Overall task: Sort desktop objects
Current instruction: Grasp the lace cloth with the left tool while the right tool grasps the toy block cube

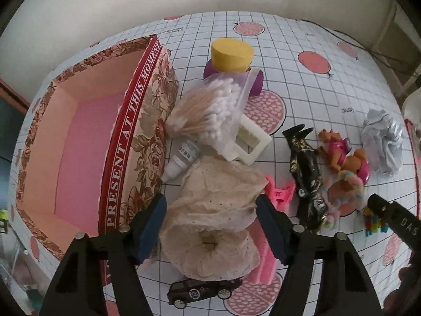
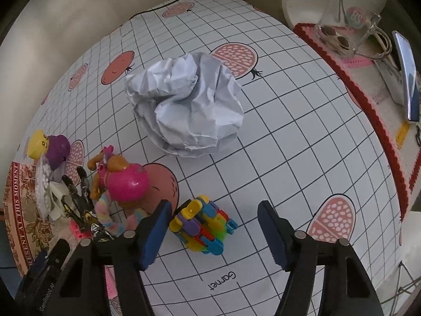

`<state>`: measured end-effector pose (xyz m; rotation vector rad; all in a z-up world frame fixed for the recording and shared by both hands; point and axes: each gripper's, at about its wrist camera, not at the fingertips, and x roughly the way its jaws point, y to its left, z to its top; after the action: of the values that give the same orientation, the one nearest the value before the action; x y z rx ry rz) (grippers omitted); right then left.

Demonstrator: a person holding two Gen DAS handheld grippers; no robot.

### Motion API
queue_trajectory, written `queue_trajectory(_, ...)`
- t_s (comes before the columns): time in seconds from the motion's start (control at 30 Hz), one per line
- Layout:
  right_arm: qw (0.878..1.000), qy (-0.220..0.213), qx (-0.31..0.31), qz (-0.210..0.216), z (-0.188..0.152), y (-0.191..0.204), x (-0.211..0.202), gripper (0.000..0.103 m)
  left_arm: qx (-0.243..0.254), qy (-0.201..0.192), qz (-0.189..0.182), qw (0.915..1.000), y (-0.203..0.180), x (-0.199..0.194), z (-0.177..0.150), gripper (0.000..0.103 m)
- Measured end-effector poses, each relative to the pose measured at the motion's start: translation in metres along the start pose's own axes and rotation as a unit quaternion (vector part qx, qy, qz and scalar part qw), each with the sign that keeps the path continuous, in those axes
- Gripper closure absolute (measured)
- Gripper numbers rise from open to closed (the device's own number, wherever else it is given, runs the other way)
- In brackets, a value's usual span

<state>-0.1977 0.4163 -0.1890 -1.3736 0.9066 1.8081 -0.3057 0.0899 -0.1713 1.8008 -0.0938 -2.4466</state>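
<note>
My left gripper [image 1: 211, 233]: jaws spread, straddling the cream cloth [image 1: 213, 210].
My right gripper [image 2: 214, 233]: jaws spread around the colourful toy [image 2: 201, 225].
Box [image 1: 136, 121]: nothing inside.

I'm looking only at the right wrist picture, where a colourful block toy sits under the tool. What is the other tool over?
Observer: The left tool points down with its jaws either side of a crumpled cream cloth. I cannot tell whether the pads press on it.
Operator: I see just a sliver of a red patterned box at my left edge. Is anything in it?
Observer: The box stands open beside the cloth. The part of its pink inside that shows holds nothing.
</note>
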Motion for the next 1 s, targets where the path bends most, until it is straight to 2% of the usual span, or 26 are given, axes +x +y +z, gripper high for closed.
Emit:
queue_trajectory(0.07, 1.0, 0.001, 0.001, 0.002, 0.0, 0.0, 0.001, 0.039, 0.0, 0.0, -0.008, 1.0, 0.002, 0.001, 0.0, 0.041)
queue_trajectory(0.13, 1.0, 0.003, 0.001, 0.006, -0.001, 0.001, 0.001, 0.046, -0.007, 0.011, -0.032, 0.9994, 0.0, 0.004, 0.001, 0.046)
queue_trajectory(0.3, 1.0, 0.008, 0.011, 0.017, -0.001, 0.001, 0.006, 0.05, -0.003, 0.024, -0.03, 0.9993, -0.005, 0.014, 0.0, 0.047)
queue_trajectory(0.7, 0.999, -0.002, 0.029, 0.034, 0.001, -0.006, -0.001, 0.051, -0.01, 0.043, -0.02, 0.9988, -0.003, 0.042, 0.006, 0.047)
queue_trajectory(1.0, 0.997, -0.042, 0.037, 0.058, 0.009, 0.003, -0.021, 0.051, -0.01, 0.039, -0.024, 0.9989, 0.001, 0.045, 0.007, 0.047)
